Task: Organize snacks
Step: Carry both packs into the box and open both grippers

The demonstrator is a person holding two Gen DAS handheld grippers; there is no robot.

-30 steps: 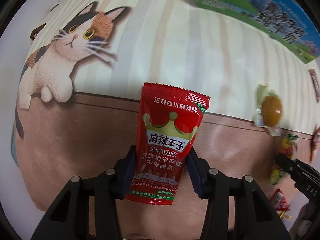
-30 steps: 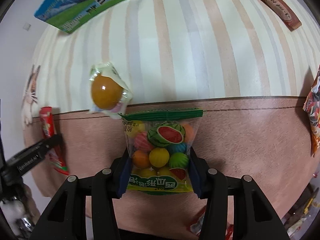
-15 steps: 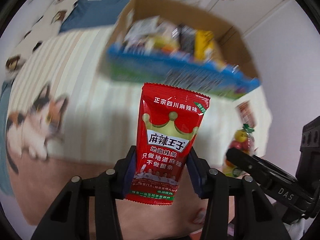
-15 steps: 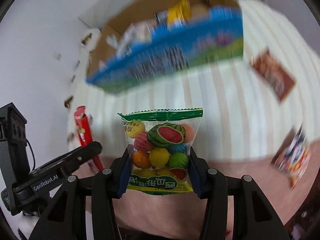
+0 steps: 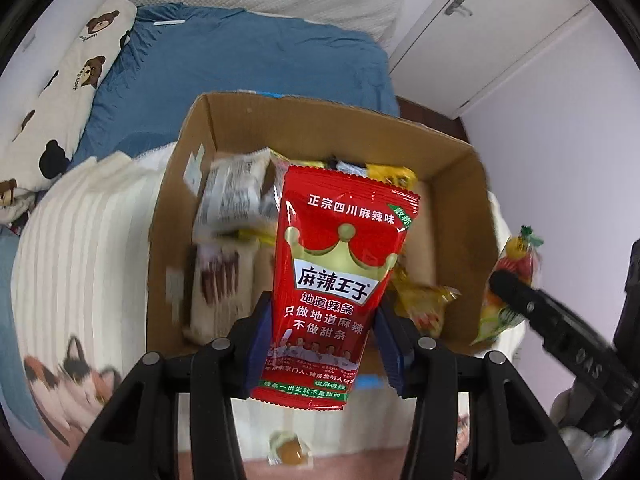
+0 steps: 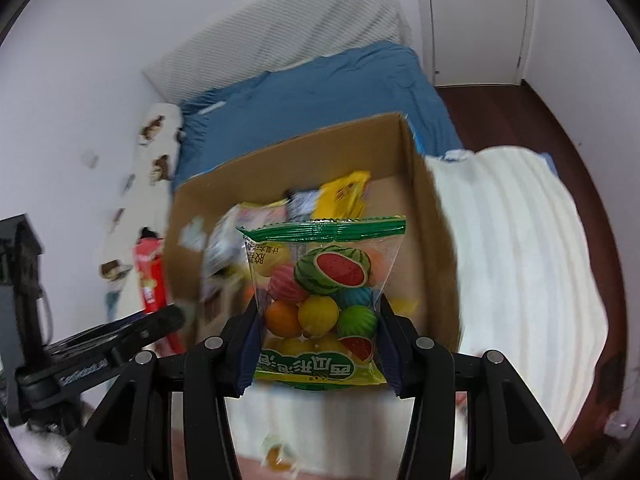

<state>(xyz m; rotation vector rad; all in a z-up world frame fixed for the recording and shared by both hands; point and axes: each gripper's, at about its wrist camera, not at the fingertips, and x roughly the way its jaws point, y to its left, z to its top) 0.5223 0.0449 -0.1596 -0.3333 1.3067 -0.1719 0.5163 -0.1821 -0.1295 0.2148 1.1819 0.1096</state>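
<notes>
My left gripper [image 5: 322, 344] is shut on a red spicy-strip packet [image 5: 336, 280] and holds it upright above the near rim of an open cardboard box [image 5: 224, 116]. My right gripper [image 6: 318, 340] is shut on a clear bag of fruit-shaped gum balls [image 6: 320, 296], held over the same box [image 6: 432, 216]. The box holds several snack packets [image 5: 230, 196]. Each gripper shows in the other's view: the right one [image 5: 560, 316] with its bag, the left one [image 6: 120, 336] with the red packet [image 6: 150, 280].
The box stands on a striped cream blanket [image 6: 520, 260] with a cat print [image 5: 76, 384], on a bed with a blue sheet [image 5: 248, 60] and a bear-print pillow [image 5: 60, 92]. A wrapped orange jelly [image 5: 290, 448] lies on the blanket below the grippers. A white door [image 6: 476, 20] is behind.
Both grippers rose from the blanket and swung toward the box with their packets still held. The box was at the top edge before and now fills the middle of both views.
</notes>
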